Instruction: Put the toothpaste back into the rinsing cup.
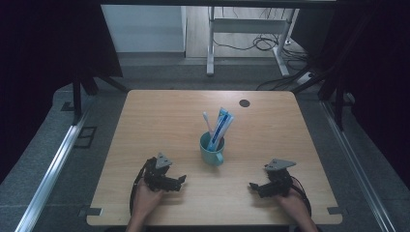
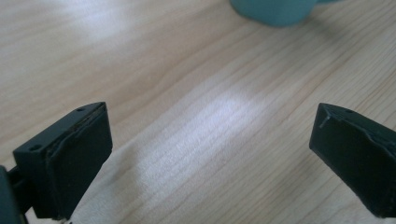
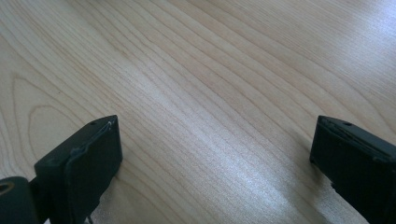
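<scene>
Teal cup (image 2: 275, 10) cut off above left gripper (image 2: 210, 149).

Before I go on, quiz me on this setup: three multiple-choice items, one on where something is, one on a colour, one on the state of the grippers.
1. Where does the cup stand?
A. near the middle of the table, between the two grippers and a little beyond them
B. at the far left corner
C. on the floor

2. What colour is the cup?
A. red
B. teal
C. black

3. How do the left gripper and right gripper stand?
A. both shut on the cup
B. left shut, right open
C. both open, nothing held

Answers: 1 A, the high view shows it there, holding a toothpaste tube and toothbrush. 2 B, its wall is blue-green. 3 C, each gripper view shows bare wood between wide jaws.
</scene>
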The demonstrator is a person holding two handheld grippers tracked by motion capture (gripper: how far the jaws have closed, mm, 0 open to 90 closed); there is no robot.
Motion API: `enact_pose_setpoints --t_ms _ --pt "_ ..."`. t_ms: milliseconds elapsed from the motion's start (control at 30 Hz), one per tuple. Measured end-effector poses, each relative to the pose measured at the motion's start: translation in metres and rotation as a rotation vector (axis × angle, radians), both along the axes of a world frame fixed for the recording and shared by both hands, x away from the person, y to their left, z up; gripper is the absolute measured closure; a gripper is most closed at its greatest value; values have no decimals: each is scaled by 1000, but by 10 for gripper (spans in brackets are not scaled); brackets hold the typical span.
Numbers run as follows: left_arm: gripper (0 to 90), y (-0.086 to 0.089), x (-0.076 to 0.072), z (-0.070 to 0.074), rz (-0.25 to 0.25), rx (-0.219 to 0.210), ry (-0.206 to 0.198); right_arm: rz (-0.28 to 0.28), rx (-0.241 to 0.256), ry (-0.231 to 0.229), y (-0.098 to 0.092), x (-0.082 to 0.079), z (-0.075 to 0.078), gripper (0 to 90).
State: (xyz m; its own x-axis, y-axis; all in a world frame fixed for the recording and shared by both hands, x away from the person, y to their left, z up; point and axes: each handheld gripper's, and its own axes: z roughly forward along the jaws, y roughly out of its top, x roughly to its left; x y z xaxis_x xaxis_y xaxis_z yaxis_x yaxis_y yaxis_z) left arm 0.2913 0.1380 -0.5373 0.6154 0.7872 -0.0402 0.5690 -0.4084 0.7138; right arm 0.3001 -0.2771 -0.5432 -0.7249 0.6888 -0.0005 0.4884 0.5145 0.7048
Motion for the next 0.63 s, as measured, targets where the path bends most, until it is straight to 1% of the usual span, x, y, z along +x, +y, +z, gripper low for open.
enact_pose_setpoints --t_ms 133,167,233,333,633 --pt "0 -3 0 -7 -5 36 18 0 0 -1 0 0 0 20" --pt "0 -4 0 -7 -6 49 29 0 0 0 0 0 0 20" --pt "0 -6 0 -8 -8 66 30 0 0 -1 0 0 0 20" --pt "0 -6 1 -8 -4 54 46 0 0 -1 0 0 0 20" --pt "0 -6 1 -8 -5 56 46 0 0 0 0 0 0 20"
